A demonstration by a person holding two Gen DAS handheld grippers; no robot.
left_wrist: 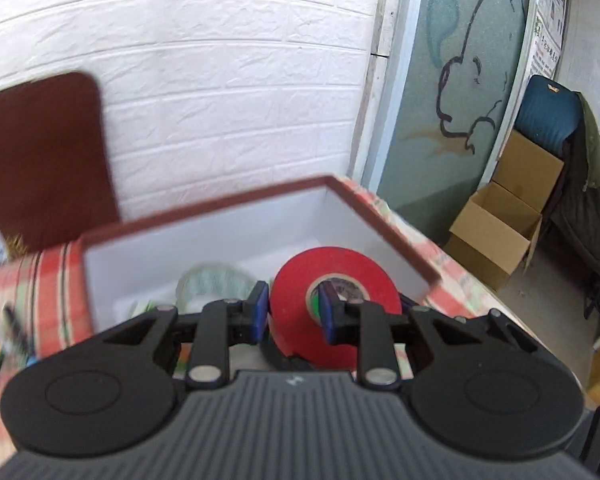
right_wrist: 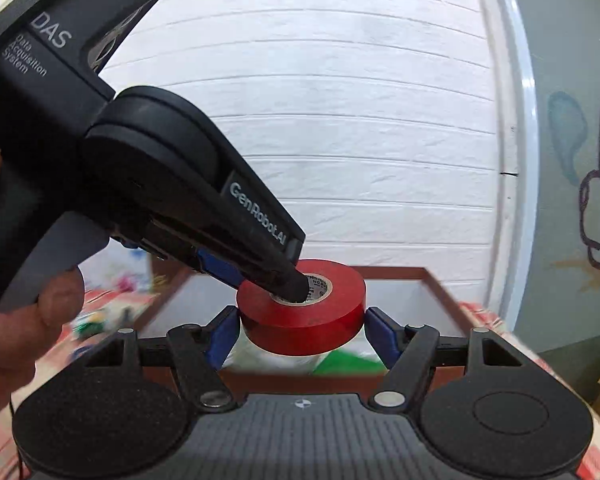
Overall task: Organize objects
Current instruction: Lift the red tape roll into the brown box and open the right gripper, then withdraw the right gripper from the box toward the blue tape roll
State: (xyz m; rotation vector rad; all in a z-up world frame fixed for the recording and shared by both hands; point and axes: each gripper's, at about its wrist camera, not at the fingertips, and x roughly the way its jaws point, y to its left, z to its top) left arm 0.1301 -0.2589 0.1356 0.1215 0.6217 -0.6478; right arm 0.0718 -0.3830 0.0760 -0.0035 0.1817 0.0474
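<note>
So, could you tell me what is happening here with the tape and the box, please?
A person is tidying small items with two handheld grippers. The left gripper is shut on a red tape roll, one finger through its core and the other outside, holding it above the open white-lined box. The right gripper stands open on either side of the roll without pressing it. A clear tape roll already lies in the box, which sits on a checked tablecloth.

Both grippers are black plastic, with ribbed grey bodies, round side discs, silver rivets and blue finger pads (right_wrist: 220,336). The left gripper (right_wrist: 288,284) bears white lettering, "DAS" and what looks like "GenRobot.AI". A bare hand (right_wrist: 24,316) grips its handle.
</note>
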